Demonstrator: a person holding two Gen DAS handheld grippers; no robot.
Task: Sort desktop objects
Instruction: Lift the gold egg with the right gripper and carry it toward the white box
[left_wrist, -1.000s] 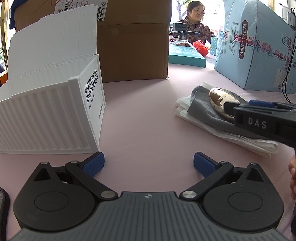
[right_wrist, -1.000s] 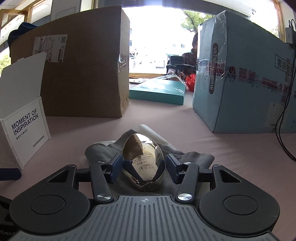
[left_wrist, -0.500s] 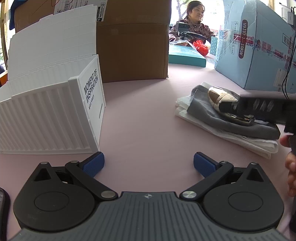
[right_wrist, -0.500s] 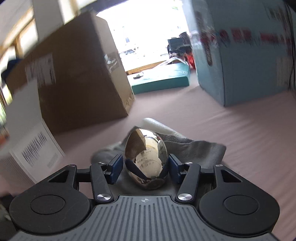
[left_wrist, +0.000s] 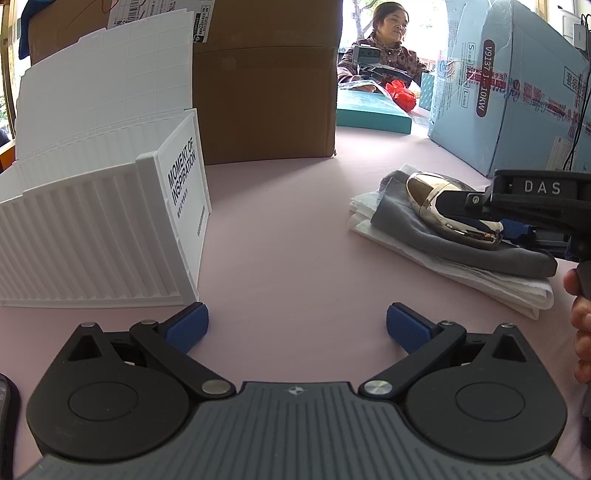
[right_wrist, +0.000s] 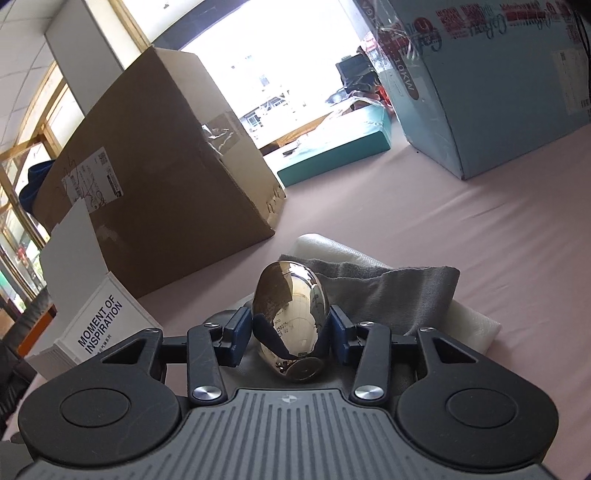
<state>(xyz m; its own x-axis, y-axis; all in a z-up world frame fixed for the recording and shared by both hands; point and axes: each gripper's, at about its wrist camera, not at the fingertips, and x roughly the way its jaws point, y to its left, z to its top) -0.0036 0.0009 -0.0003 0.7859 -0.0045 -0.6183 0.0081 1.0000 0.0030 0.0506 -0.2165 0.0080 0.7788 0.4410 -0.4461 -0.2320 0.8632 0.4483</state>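
In the lower centre of the right wrist view the right tool (right_wrist: 291, 334) is clamped across the shiny egg-shaped case (right_wrist: 290, 317), long axis pointing ahead, just above the grey cloth (right_wrist: 399, 291), while the left tool (left_wrist: 297, 325) gapes empty beside the white box (left_wrist: 110, 221) at frame left

— What sort of place is suggested?
— A stockroom-like workspace: a pink-covered table (left_wrist: 280, 236) is crowded with a labelled cardboard carton (left_wrist: 266, 85) and a taped blue shipping box (left_wrist: 509, 92).
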